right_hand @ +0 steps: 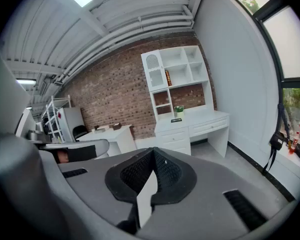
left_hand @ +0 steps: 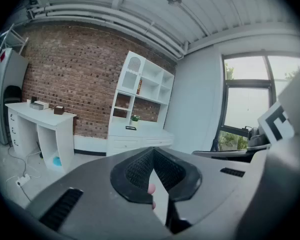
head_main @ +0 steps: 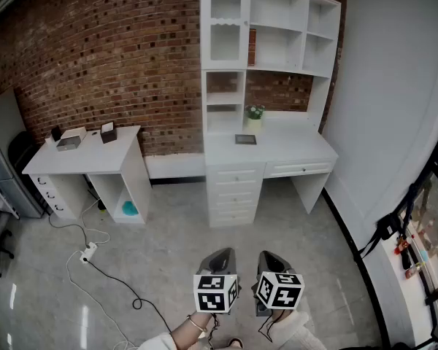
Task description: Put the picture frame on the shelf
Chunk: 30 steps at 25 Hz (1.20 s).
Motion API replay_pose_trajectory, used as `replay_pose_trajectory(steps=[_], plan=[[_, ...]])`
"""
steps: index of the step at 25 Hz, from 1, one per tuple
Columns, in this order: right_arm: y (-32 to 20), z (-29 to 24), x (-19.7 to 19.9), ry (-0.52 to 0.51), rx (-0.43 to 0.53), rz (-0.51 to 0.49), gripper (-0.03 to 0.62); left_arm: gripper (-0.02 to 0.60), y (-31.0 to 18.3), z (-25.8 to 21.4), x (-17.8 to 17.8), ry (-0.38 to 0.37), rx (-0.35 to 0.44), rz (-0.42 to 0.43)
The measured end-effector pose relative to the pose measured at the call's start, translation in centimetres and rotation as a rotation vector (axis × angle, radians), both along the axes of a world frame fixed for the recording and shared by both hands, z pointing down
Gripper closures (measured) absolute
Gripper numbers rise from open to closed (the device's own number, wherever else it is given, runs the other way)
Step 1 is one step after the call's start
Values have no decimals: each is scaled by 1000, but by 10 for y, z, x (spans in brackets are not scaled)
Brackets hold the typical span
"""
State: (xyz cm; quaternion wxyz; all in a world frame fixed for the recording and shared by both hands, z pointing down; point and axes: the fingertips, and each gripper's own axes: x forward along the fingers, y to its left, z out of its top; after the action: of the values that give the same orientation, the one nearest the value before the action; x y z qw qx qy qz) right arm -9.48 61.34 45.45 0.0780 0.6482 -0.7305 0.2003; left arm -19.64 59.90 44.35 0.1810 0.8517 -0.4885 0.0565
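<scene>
Nearest us, the left gripper (head_main: 220,256) and the right gripper (head_main: 273,258) hang side by side low over the floor (head_main: 175,261), each with its fingers pressed together on nothing. Well ahead, the picture frame (head_main: 245,139) lies flat on the white table (head_main: 296,150), just in front of a small potted plant (head_main: 255,114). Above it rises the shelf (head_main: 285,69), its compartments mostly bare. We judge the step in hand to be the approach, with no grasp yet made. Next we need to walk up to the table, spread one gripper's fingers and close them on the frame's edge.
</scene>
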Motion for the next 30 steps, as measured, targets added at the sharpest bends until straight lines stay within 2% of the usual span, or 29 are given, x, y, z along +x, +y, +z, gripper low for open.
replay_pose_trajectory(steps=[8,13,15,30], plan=[[-1,5,0,8,-4,-10,571,575,-3,5,0,-4,-3,-4],[-7,8,4,-73,-1,-23,569,575,-8,9,8,-6,-10,-3],[-11,10,9,-73,-11,-21,569,575,-14,9,12,-5,-15,-3],[-48,39,87,-87,-80,32,569,575,-62,30,63,-6,-57,-25]])
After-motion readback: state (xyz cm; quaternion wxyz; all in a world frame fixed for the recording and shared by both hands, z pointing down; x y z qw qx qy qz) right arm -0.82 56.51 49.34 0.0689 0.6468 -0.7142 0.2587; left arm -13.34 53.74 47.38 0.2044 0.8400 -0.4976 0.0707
